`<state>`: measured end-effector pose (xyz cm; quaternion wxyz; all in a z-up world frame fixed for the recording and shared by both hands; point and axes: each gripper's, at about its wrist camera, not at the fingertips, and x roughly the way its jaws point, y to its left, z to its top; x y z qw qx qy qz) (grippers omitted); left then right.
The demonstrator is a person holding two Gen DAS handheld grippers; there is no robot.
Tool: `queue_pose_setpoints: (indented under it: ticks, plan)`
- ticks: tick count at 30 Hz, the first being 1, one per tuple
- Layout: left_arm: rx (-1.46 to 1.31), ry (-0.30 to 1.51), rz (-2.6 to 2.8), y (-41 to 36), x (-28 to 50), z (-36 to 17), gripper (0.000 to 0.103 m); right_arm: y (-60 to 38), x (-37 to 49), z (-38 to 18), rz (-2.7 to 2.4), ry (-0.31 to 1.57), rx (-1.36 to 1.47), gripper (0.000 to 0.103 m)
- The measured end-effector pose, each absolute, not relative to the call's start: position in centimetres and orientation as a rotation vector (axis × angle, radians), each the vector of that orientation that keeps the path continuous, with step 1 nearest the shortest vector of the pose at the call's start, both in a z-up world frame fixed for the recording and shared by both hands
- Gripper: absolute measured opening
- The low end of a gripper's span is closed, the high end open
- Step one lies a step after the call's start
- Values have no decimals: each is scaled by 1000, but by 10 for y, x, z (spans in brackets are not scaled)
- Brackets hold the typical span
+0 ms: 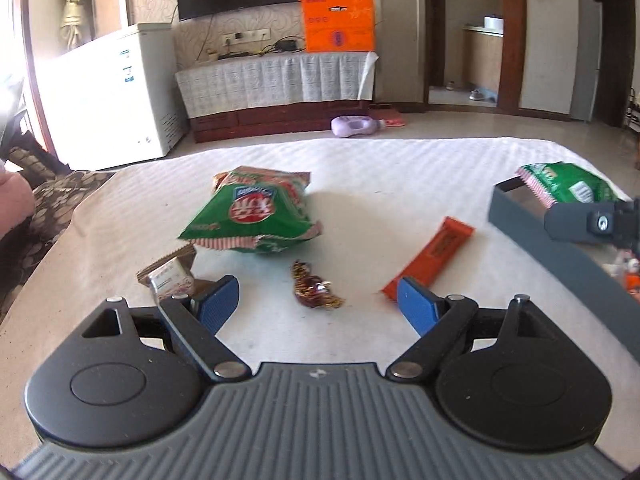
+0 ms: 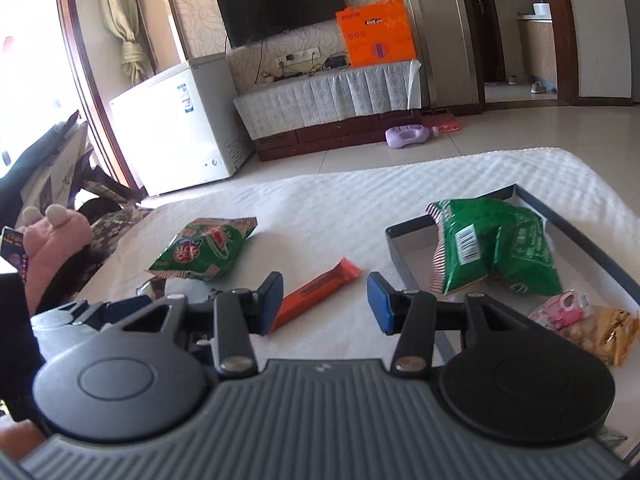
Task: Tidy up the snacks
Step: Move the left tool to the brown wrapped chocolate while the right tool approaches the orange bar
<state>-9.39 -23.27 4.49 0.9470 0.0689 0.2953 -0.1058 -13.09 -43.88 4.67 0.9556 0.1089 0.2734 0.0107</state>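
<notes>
the left gripper (image 1: 318, 300) hovers wide and empty over the white-covered counter (image 1: 400, 168), a wrapped candy (image 1: 314, 286) between its fingers' line. the right gripper (image 2: 324, 300) is partly spread, holding nothing, beside the orange bar (image 2: 316, 292). 1 green bag (image 2: 204, 250) lies on open cloth; another green bag (image 2: 496, 248) sits in the grey tray (image 2: 576, 232) near the counter's right edge.

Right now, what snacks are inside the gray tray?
The gray tray holds a green bag, a pink candy and a yellow packet. Anything under the bag is hidden.
</notes>
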Motion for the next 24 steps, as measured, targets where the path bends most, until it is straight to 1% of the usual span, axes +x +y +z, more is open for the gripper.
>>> queue_pose_setpoints:
  ticks: [7, 14, 24]
  plan:
    - [146, 603, -200, -234, -75, 34, 88, -419, -120, 32, 0, 605, 189, 49]
    - [100, 667, -148, -228, -53, 18, 88, -417, -111, 19, -24, 637, 184, 49]
    - [85, 714, -101, -210, -47, 12, 88, -407, -93, 5, -73, 698, 281, 49]
